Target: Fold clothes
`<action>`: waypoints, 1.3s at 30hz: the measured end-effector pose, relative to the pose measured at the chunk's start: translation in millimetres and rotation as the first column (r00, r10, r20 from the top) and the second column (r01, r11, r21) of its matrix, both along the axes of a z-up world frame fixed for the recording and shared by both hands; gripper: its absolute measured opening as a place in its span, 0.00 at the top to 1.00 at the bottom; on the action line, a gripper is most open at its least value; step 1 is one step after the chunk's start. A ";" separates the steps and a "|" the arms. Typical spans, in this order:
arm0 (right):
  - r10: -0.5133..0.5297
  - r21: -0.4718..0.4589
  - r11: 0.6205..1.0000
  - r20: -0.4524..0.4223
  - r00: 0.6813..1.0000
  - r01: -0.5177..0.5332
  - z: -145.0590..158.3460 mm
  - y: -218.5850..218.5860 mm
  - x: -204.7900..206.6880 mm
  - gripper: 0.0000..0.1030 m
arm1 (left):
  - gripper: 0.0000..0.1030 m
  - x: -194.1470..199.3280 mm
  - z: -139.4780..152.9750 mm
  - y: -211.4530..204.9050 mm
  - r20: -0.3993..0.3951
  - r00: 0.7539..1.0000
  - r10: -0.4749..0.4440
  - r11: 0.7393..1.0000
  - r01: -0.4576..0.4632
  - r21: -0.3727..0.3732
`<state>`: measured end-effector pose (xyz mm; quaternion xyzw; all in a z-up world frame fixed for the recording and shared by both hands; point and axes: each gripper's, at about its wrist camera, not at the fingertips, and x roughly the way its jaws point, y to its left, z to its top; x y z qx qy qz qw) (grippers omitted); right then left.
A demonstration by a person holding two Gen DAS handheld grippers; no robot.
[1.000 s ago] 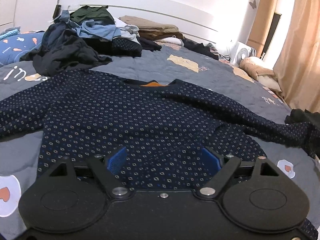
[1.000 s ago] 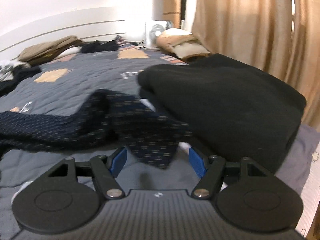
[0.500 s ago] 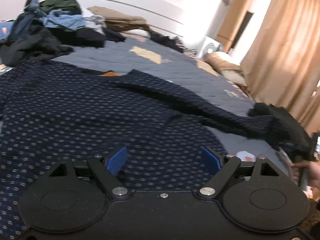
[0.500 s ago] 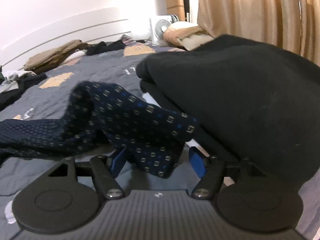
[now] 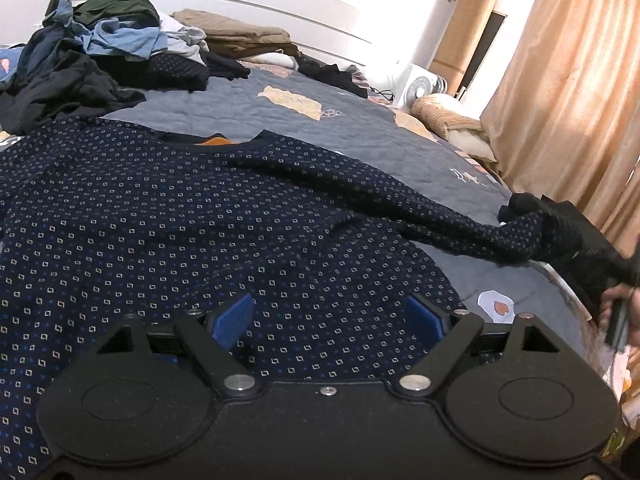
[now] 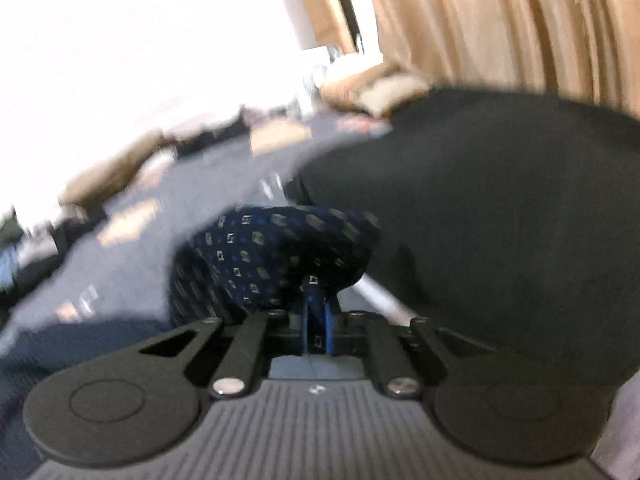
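Right hand-held gripper (image 6: 316,312) newly clamped on sleeve (image 6: 272,256)

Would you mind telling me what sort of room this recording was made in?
Most likely a bedroom. A bed with a grey quilt and a white headboard fills the view, loose clothes are heaped on it, and tan curtains hang beside it.

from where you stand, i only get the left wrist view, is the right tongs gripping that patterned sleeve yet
Observer: Yes, the right tongs are shut on the sleeve cuff.
Operator: anything crowding it over there
Observer: A folded black garment sits right beside the cuff, on its right.
Operator: is fabric actually between the pads
Observer: Yes, patterned cloth shows pinched between the blue pads.
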<state>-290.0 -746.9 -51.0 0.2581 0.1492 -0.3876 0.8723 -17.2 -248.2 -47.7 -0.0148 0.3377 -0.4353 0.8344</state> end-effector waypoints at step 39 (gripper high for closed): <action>0.427 -0.194 0.858 -0.245 0.871 -0.475 118.6 119.9 120.8 0.36 | 0.12 3.9 54.6 30.9 0.036 0.999 -0.025 0.993 0.029 -0.116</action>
